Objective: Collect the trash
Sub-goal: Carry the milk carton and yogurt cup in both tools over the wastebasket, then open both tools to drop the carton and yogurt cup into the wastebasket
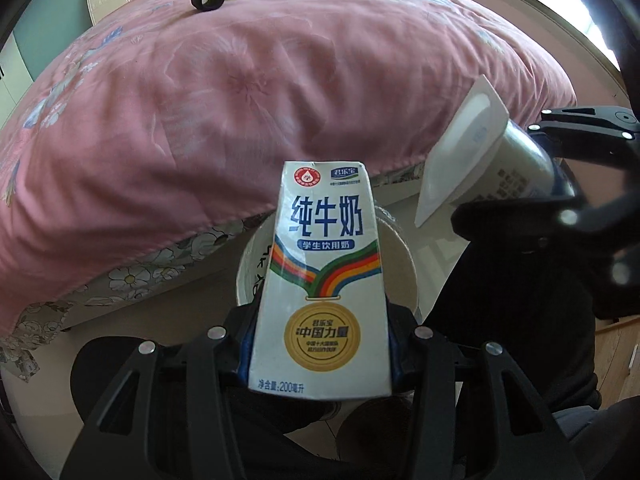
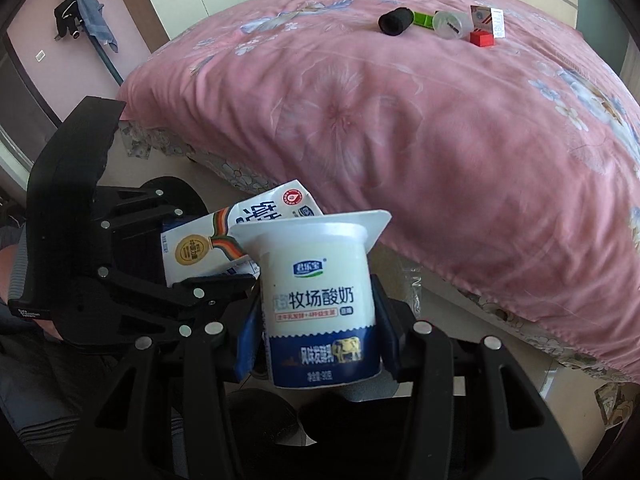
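So you've got both hands loaded: your left gripper (image 1: 320,344) is clamped on the milk carton (image 1: 324,272), pads squeezing its lower sides, and your right gripper (image 2: 320,336) is clenched around the yogurt cup (image 2: 318,304) down at its blue base. Both are tilted steeply down, and the white bin (image 1: 400,268) sits on the floor right behind the carton in the left view, mostly hidden by it.

Biggest risk I see is the two grippers bumping. In the right view the carton sits just beside the cup's foil rim, maybe touching, so if you crowd both over the bin at once, one can knock the other loose. The carton is also long and held low, so it could catch the bin's rim and tip out onto the floor. The cup's grip is low too, and it could pivot if it's nudged.

Further out, the bed (image 1: 240,100) has more bits at its far end: a black roll (image 2: 395,21), a clear cup (image 2: 452,24), a red block (image 2: 481,38). Don't forget those
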